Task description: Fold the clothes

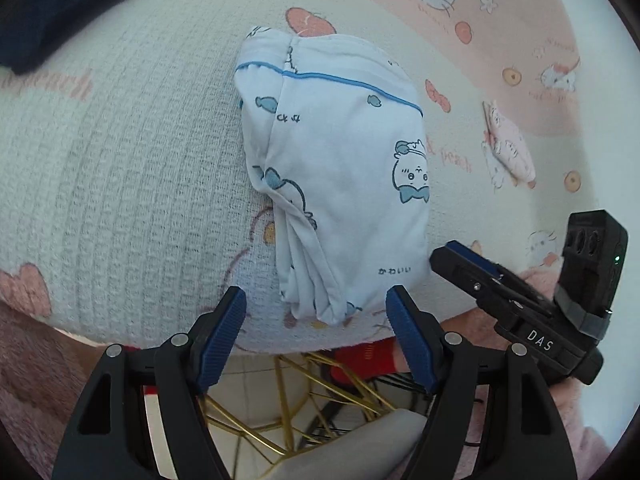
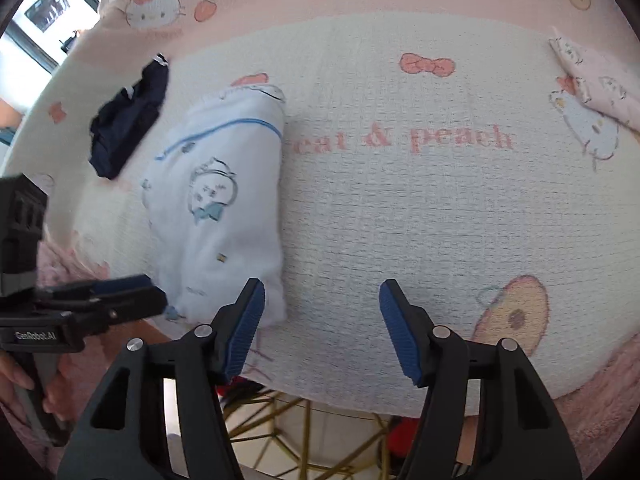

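Observation:
A folded white garment [image 1: 340, 168] with blue piping and cartoon prints lies on the cat-print blanket [image 1: 120, 160]; it also shows in the right wrist view, white garment [image 2: 220, 216]. My left gripper [image 1: 316, 308] hovers open just in front of its near end, nothing between the blue pads. My right gripper [image 2: 322, 300] is open over the bare blanket [image 2: 400, 220], its left pad near the garment's corner without gripping it. Each gripper shows in the other's view, right gripper [image 1: 460, 256] and left gripper [image 2: 120, 284].
A dark navy garment [image 2: 124, 120] lies beyond the white one, at the far left. A folded pink cat-print cloth [image 2: 600, 84] sits at the far right. Below the blanket's near edge are a gold wire frame [image 1: 288, 400] and pink fluffy fabric [image 1: 28, 380].

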The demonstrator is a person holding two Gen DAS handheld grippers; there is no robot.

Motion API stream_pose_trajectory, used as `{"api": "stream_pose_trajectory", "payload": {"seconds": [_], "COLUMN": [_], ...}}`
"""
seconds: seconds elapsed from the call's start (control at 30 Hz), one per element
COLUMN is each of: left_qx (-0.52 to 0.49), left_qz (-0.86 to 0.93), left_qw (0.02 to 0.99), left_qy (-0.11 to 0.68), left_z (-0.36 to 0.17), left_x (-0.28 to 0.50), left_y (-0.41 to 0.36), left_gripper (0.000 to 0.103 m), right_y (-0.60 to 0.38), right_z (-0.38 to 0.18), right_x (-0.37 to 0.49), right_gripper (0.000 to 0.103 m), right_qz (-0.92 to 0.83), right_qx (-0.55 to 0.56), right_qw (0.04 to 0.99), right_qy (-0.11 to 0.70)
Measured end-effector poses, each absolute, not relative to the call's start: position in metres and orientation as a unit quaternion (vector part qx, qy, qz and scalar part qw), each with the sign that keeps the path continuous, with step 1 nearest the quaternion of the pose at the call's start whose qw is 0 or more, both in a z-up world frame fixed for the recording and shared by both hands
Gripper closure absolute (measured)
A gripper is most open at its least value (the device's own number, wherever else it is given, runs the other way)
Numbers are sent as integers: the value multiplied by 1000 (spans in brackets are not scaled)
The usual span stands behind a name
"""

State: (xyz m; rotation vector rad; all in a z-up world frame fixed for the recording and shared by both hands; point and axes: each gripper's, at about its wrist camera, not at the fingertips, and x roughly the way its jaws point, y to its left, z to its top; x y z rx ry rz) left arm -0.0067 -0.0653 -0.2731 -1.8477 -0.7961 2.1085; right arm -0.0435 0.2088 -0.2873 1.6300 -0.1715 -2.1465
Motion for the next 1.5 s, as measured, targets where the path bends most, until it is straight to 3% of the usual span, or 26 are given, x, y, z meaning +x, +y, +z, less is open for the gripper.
{"api": "stream_pose_trajectory", "payload": {"seconds": [0.13,0.17,0.2,0.23,0.43,0.7,0.83,1.0,1.07,1.23,1.3,1.33,1.37,1.43,1.47,1.5], "left_qx": [-636,-639,-643,-647,-638,-591,-589,-606,-605,-623,-631,-635,-639,-644,-643,-642], "left_qz": [702,705,704,702,715,773,755,734,724,694,683,679,673,669,674,679], "left_qw": [129,127,126,124,117,62,79,88,96,126,133,135,135,134,130,125], "left_qy": [-294,-281,-273,-269,-261,-223,-277,-294,-319,-338,-343,-344,-347,-348,-340,-333], "left_z": [-280,-281,-281,-278,-277,-246,-250,-254,-254,-269,-275,-279,-282,-288,-289,-290], "left_x": [7,8,10,10,-2,-4,-2,4,9,11,10,9,8,7,6,6], "left_y": [-59,-55,-49,-46,-47,-78,-90,-88,-91,-72,-65,-62,-62,-58,-58,-58], "left_gripper": [30,44,70,77,80,83,82,82,82,73,70,69,69,68,69,71], "right_y": [192,184,177,171,166,141,128,165,181,196,192,188,184,176,173,171], "right_z": [-295,-303,-310,-315,-309,-290,-296,-301,-302,-299,-294,-296,-298,-302,-303,-303], "right_x": [-43,-44,-44,-43,-33,-16,-8,-32,-45,-65,-69,-71,-73,-76,-74,-72], "right_gripper": [42,60,77,80,88,90,89,87,81,80,67,54,54,60,72,78], "right_qz": [-749,-747,-745,-745,-754,-746,-721,-710,-716,-726,-738,-737,-736,-736,-739,-743], "right_qx": [600,604,607,606,591,564,584,612,611,596,588,593,598,605,602,600], "right_qw": [270,272,275,277,286,354,372,334,305,274,265,265,265,266,267,268], "right_qy": [-78,-56,-34,-15,7,11,20,-95,-142,-206,-198,-185,-171,-146,-138,-129]}}
